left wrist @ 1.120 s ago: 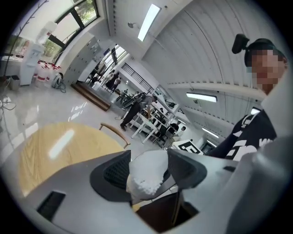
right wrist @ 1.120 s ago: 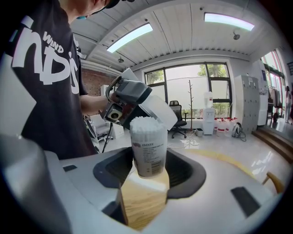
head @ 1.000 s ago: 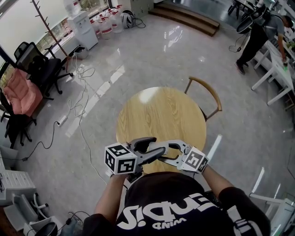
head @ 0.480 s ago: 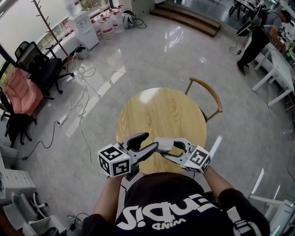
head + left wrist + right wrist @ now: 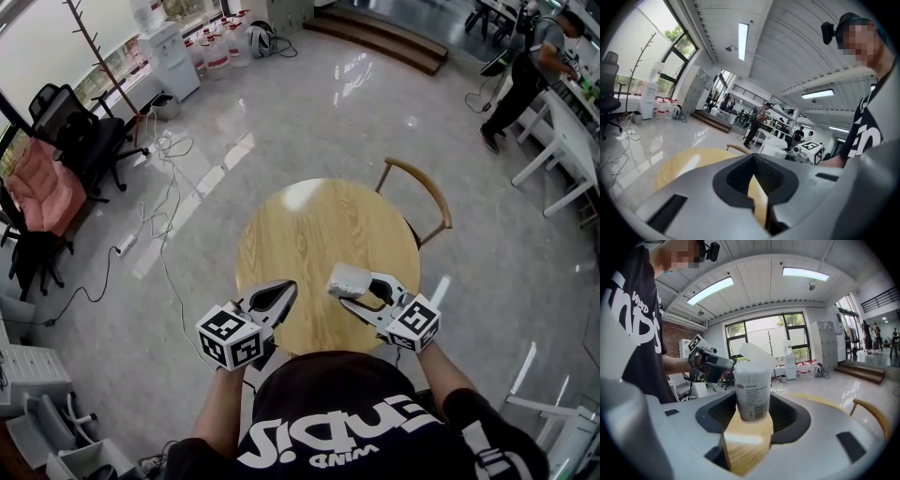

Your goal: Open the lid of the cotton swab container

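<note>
The cotton swab container (image 5: 752,391), a clear cylinder packed with white swabs, stands upright between the jaws of my right gripper (image 5: 751,411), which is shut on it. Its white lid (image 5: 758,354) is tipped up and back, so the swab tips show. In the head view the container (image 5: 349,279) hangs over the near edge of the round wooden table (image 5: 309,225), at the tip of the right gripper (image 5: 361,291). My left gripper (image 5: 277,292) is apart to the left, shut, with nothing between its jaws (image 5: 757,176). The right gripper view also shows the left gripper (image 5: 712,364).
A wooden chair (image 5: 417,192) stands behind the table at the right. Cables (image 5: 164,202) trail over the glossy floor at the left, near office chairs (image 5: 80,141). White tables (image 5: 567,141) and a person (image 5: 525,75) are at the far right.
The grippers have parted. The left one, whose open jaws were at the container, has drawn off to the left and closed. The right one has moved right and up a little with the container.
</note>
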Demonstrator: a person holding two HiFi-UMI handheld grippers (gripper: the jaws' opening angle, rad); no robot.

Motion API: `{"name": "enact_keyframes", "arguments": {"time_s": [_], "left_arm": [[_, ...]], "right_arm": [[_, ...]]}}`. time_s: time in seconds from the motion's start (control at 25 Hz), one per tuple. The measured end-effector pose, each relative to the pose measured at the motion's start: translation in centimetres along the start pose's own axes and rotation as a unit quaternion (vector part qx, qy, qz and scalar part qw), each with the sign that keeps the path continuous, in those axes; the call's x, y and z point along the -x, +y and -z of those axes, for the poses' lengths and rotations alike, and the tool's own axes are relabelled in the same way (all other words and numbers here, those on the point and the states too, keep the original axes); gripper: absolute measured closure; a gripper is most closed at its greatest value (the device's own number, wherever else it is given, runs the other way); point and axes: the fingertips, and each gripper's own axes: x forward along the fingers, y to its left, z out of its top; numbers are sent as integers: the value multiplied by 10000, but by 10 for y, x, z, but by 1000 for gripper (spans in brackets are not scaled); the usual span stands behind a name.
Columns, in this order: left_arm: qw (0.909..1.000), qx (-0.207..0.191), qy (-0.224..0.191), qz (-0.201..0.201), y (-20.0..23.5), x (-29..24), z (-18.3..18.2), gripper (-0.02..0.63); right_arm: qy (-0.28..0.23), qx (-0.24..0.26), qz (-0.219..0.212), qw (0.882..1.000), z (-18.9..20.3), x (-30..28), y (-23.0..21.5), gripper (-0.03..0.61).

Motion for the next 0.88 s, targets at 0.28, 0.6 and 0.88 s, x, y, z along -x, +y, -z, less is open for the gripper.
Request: {"name": "enact_keyframes", "arguments": {"time_s": [0.28, 0.6, 0.88], "left_arm": [[9956, -313, -84, -878, 29, 16, 8, 606], [9872, -469, -367, -1483, 47, 32, 10, 606], [9791, -755, -482, -1826, 49, 41, 12, 606]], "right_arm": [[-202, -141, 761, 9968, -9, 15, -24, 362], [-474, -295, 1513, 9869, -15, 37, -42, 364], [-721, -321, 2158, 9732, -22, 57, -59, 364]]}}
